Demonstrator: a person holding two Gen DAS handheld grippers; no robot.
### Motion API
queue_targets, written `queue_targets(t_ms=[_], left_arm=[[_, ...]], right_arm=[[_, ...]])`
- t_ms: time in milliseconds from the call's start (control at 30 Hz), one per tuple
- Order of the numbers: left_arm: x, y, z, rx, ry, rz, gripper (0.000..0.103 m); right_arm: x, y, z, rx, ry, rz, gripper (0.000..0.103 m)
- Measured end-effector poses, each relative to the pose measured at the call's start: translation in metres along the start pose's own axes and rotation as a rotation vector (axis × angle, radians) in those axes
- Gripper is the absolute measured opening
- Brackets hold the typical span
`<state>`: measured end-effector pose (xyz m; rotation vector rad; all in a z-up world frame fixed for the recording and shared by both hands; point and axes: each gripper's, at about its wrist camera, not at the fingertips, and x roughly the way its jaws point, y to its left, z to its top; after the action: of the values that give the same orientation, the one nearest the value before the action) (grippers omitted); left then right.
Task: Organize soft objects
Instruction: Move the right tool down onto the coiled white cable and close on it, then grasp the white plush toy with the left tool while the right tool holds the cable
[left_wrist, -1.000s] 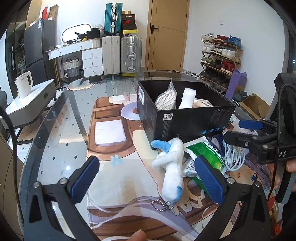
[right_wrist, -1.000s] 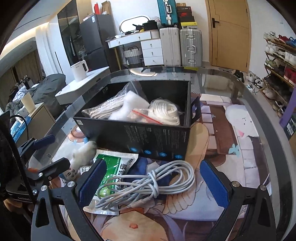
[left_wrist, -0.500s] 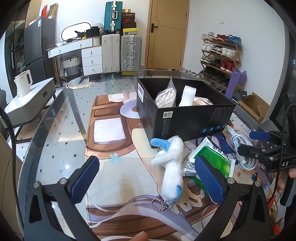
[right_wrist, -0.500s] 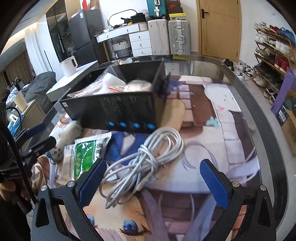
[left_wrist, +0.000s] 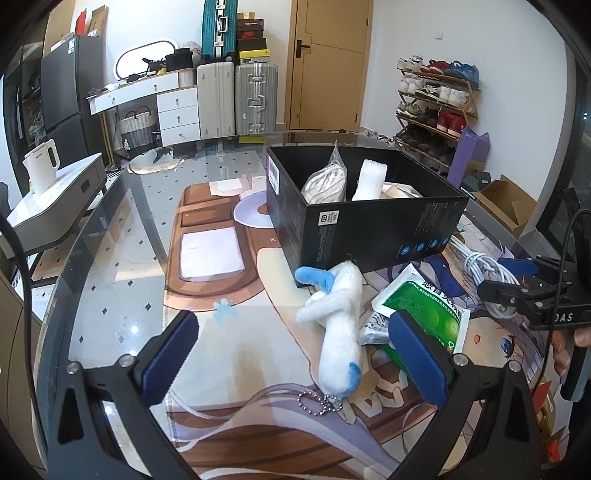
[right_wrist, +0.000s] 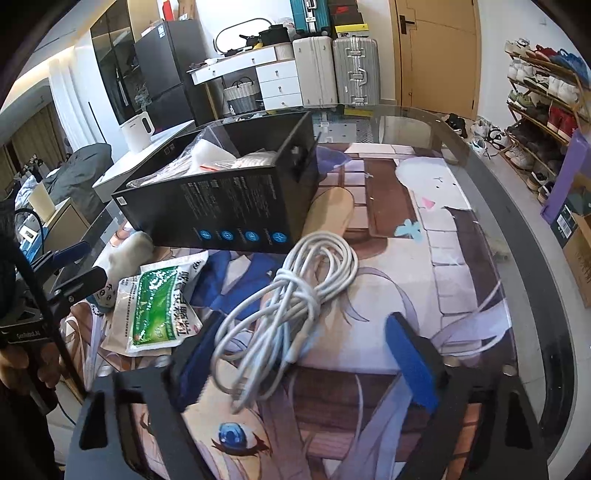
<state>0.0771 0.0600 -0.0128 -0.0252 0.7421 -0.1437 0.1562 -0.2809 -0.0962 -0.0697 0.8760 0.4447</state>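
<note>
The left camera is showing the whole white plush toy (left_wrist: 338, 325) with its little chain, lying on the mat just in front of the black box (left_wrist: 369, 221). The right camera is seeing only a bit of that toy. The right camera is showing the whole white cable (right_wrist: 288, 306), bundled up beside the green packet (right_wrist: 159, 306). The right gripper (right_wrist: 295, 365) is closing its jaws around the cable. The left gripper (left_wrist: 295, 354) is sitting wide open with the toy between its jaws, untouched.
</note>
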Motion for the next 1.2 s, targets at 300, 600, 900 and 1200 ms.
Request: queue_targets(t_ms=[300, 600, 900, 1200], left_arm=[[-0.001, -0.001, 0.0, 0.004, 0.0, -0.002, 0.103], [0.0, -0.002, 0.0, 0.008, 0.003, -0.004, 0.103], [-0.001, -0.005, -0.001, 0.019, -0.001, -0.005, 0.103], [0.004, -0.001, 0.0, 0.001, 0.02, -0.007, 0.095]], right_arm=[[-0.001, -0.008, 0.001, 0.018, -0.027, -0.002, 0.077], [0.009, 0.002, 0.007, -0.036, -0.028, -0.014, 0.05], [0.01, 0.002, 0.006, -0.05, -0.047, -0.033, 0.032], [0.007, 0.003, 0.004, -0.056, -0.054, -0.032, 0.032]])
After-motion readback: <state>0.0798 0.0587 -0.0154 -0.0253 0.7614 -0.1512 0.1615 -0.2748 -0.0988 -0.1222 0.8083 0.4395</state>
